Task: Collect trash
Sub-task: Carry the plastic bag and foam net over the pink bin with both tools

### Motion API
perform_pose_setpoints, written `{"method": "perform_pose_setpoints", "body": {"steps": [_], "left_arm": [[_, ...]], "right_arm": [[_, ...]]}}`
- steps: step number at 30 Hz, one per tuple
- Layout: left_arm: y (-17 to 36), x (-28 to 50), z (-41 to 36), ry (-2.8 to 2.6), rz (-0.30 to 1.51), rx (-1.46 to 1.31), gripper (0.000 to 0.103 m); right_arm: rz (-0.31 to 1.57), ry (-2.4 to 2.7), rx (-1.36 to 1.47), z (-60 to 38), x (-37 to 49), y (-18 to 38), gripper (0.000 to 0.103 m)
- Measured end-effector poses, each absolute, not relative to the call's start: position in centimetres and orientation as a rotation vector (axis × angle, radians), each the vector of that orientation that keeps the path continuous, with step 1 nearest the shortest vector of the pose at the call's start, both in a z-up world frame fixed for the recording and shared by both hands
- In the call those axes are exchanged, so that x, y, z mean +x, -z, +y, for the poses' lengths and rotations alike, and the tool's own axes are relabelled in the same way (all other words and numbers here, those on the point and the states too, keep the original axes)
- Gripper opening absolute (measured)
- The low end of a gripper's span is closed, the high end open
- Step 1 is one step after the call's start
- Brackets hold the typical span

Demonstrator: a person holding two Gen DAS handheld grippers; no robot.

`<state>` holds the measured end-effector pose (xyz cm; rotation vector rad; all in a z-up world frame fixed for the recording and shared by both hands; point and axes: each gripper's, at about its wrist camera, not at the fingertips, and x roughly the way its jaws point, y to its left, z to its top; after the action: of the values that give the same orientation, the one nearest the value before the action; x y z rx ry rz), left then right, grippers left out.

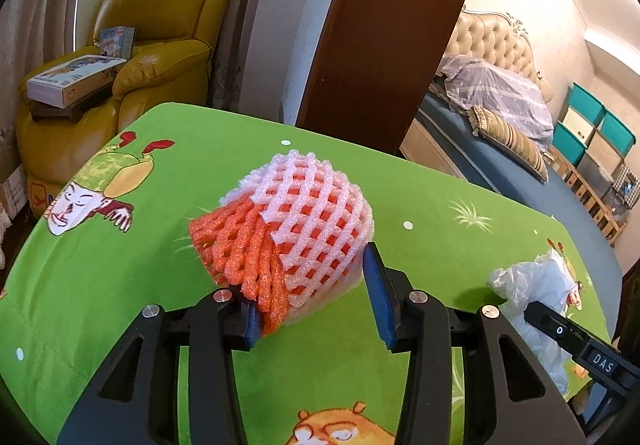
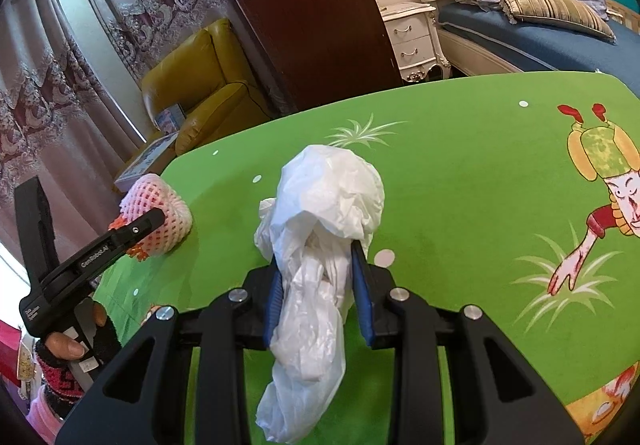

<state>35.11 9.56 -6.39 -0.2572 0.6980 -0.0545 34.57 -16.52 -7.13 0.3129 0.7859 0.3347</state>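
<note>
Clearly both pieces are light, soft and crushable: the left gripper (image 1: 316,285) pinches the foam fruit net (image 1: 288,229) near its base on the green table (image 1: 420,189), while the right gripper (image 2: 320,285) clamps the crumpled plastic bag (image 2: 324,213) at its gathered middle.

Spongy foam netting (image 1: 296,221), thin crinkled plastic bag (image 2: 320,213), smooth printed green tablecloth (image 1: 240,133), glossy leather armchair (image 1: 160,45)
</note>
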Motion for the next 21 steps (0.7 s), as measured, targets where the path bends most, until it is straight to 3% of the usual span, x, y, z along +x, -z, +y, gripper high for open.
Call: {"method": "perform_pose_setpoints", "body": {"steps": [21], "left_arm": [[3.8, 13.1, 8.8, 0.102, 0.628, -0.162, 0.041]], "right_arm": [[0.668, -0.313, 0.109, -13.7, 14.6, 3.3, 0.03]]}}
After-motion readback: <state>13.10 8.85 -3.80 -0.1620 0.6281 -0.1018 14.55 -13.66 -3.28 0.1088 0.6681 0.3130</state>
